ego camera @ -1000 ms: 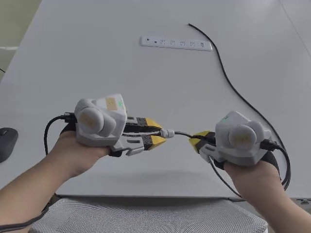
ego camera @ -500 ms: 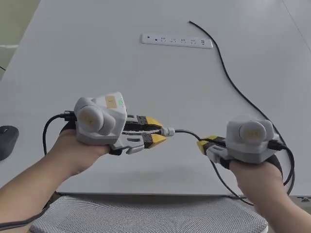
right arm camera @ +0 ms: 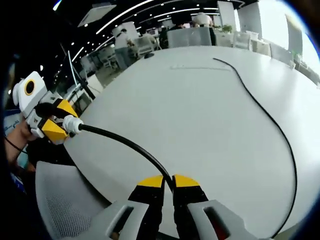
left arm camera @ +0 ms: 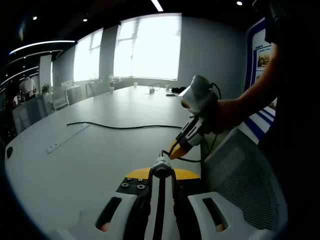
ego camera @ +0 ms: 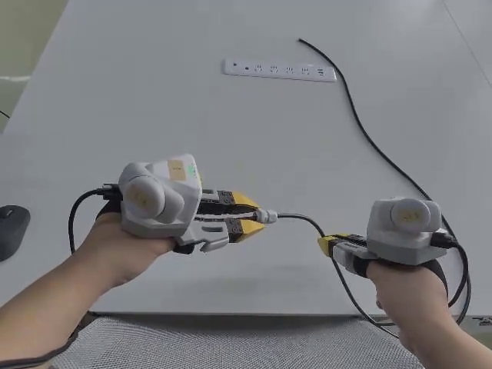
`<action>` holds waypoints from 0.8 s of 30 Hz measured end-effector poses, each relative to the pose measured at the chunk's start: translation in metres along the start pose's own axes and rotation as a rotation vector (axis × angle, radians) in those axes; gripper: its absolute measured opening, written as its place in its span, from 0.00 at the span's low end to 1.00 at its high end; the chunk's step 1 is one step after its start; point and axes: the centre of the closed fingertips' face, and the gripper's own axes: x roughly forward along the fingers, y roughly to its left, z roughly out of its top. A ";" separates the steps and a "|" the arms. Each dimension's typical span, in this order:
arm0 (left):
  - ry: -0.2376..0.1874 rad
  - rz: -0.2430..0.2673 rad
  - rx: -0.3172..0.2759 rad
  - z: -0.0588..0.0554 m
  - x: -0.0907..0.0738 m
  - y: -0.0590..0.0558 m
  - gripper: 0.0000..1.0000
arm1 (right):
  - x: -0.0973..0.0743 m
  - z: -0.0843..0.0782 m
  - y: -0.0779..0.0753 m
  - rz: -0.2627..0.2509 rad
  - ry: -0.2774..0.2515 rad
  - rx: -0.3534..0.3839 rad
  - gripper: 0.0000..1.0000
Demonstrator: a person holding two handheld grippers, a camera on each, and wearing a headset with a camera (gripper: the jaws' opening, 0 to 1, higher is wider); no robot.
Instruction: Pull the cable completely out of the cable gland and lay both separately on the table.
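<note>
Over the near edge of the white worktop (ego camera: 154, 92), the two grippers now stand farther apart than a second ago. The left gripper (ego camera: 250, 217) stays where it was, its jaws clamped on the cable gland. The right gripper (ego camera: 327, 244), jaws pinched shut on the black cable, has drawn off toward the near right corner. A longer arc of cable (ego camera: 304, 221) now hangs between them, so the pull seems to be feeding cable through. The cable gland (ego camera: 265, 217) still has the cable running out of its tip, as the right gripper view confirms (right arm camera: 73, 126). Both are held in the air, so the extraction looks unfinished and nothing is laid down yet.
</note>
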 end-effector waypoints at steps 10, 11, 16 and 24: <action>-0.005 0.009 -0.012 0.002 -0.002 0.004 0.15 | -0.003 0.001 0.003 0.009 0.000 -0.083 0.02; -0.007 0.009 -0.015 0.002 -0.002 0.004 0.15 | -0.004 0.001 0.004 0.007 -0.002 -0.117 0.02; -0.006 0.013 -0.012 0.002 -0.002 0.004 0.15 | -0.008 0.002 0.010 0.022 0.004 -0.180 0.04; 0.001 0.011 -0.019 -0.001 -0.003 0.005 0.15 | -0.029 0.035 0.031 0.072 -0.111 -0.381 0.17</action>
